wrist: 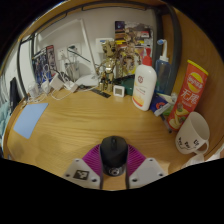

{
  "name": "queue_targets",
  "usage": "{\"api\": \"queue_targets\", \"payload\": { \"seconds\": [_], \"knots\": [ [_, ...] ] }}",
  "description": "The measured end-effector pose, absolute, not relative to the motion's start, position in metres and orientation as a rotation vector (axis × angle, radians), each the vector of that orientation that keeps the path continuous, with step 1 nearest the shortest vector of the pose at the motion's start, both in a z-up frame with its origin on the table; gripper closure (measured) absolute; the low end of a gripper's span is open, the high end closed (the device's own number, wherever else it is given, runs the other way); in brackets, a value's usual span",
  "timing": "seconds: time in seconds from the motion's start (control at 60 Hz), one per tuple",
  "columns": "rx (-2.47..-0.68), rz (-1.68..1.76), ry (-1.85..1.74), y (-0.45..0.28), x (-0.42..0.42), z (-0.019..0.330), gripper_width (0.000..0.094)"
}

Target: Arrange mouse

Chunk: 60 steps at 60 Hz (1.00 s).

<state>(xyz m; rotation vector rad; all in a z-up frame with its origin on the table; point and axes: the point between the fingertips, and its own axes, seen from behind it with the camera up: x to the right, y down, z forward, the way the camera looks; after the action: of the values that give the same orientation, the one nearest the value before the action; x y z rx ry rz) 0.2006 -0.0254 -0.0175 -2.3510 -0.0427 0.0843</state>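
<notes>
Hand-held gripper (114,176): nearest of all, its two pale fingers reaching forward and spread somewhat apart, with magenta pads (93,158) on their inner faces.
Grip: the fingers flank the mouse and the pads look to be pressed against its sides; no gap can be made out at either side.
Mouse (114,152): black and rounded, sitting between the fingers, its front end reaching a little ahead of the fingertips over the wood.
Bench (85,122): light wooden top spreading ahead of the fingers, mostly bare in its middle.
Blue sheet (30,119): pale blue, flat on the bench, well off to the left of the mouse.
Mug (194,133): white, with a small dark drawing on its side, to the right of the fingers near the bench edge.
Snack can (189,92): tall orange-and-yellow tube just behind the mug, leaning in this view.
White bottle (146,86): red cap, upright, beyond the mouse and left of the can.
Far edge: a cluster of small items and cables against a white wall, too small to name.
</notes>
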Motion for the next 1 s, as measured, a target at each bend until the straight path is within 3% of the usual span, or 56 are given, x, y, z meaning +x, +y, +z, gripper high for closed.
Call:
{"api": "queue_targets", "payload": {
  "seconds": [0.017, 0.2, 0.367, 0.5, 0.617, 0.767, 1.0],
  "knots": [
    [-2.350, 0.080, -0.033, -0.025, 0.201, -0.017, 0.0657],
    [-2.352, -0.001, 0.073, -0.016, 0.203, -0.001, 0.0673],
    [-2.183, -0.107, 0.134, 0.026, 0.173, 0.117, 0.0670],
    [-2.044, -0.067, 0.104, 0.064, 0.097, 0.219, 0.0669],
    [-1.971, -0.012, 0.031, 0.089, 0.008, 0.268, 0.0670],
    [-2.004, 0.062, -0.055, 0.112, -0.107, 0.248, 0.0672],
    [-2.182, 0.098, -0.124, 0.115, -0.215, 0.123, 0.0672]
  ]
}}
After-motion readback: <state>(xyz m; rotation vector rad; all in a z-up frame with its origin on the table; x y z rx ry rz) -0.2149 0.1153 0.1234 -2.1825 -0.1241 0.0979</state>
